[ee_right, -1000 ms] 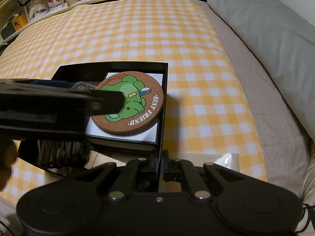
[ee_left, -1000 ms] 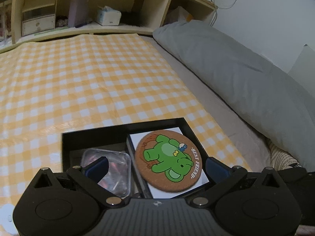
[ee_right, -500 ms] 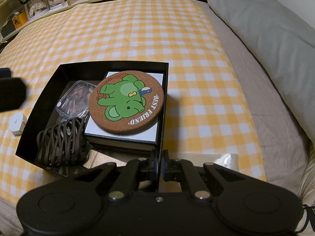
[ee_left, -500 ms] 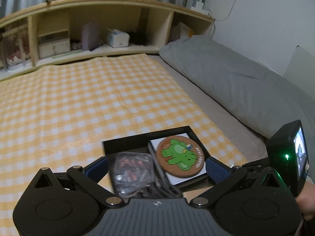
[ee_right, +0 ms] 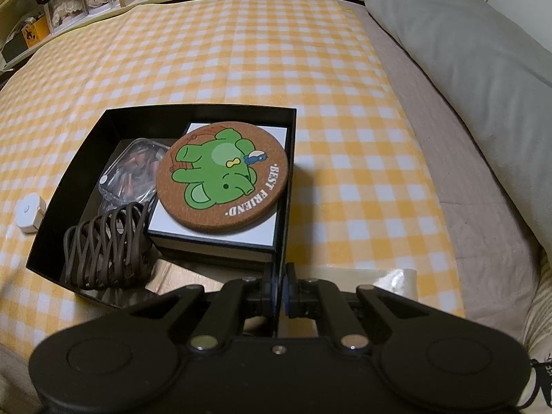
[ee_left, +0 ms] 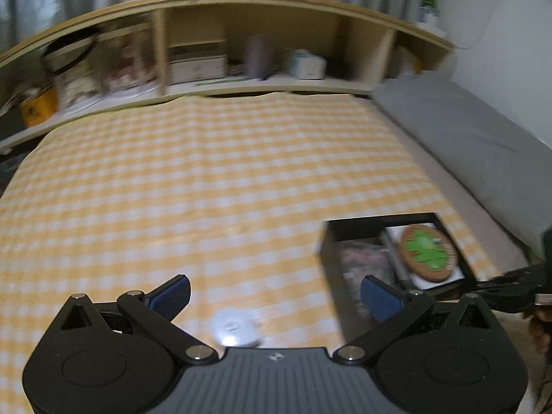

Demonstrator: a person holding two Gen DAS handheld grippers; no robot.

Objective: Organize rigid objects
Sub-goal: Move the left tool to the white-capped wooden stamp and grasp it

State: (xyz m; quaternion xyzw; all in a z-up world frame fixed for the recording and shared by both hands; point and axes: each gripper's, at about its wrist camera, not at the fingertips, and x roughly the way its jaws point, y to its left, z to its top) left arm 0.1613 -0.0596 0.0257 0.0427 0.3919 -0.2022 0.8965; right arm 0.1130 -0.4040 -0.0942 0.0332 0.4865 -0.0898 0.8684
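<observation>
The left gripper (ee_left: 274, 296) is held with its jaws spread wide and empty. The right gripper (ee_right: 278, 291) is angled downward, jaws clamped together.

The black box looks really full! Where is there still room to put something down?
Plenty on the checked blanket: the wide stretch between the black box and the shelf, and the strip between the box and the grey pillow. Inside it is crowded: coaster, clear case and brown coil. Left of the box lies a small white gadget.
</observation>
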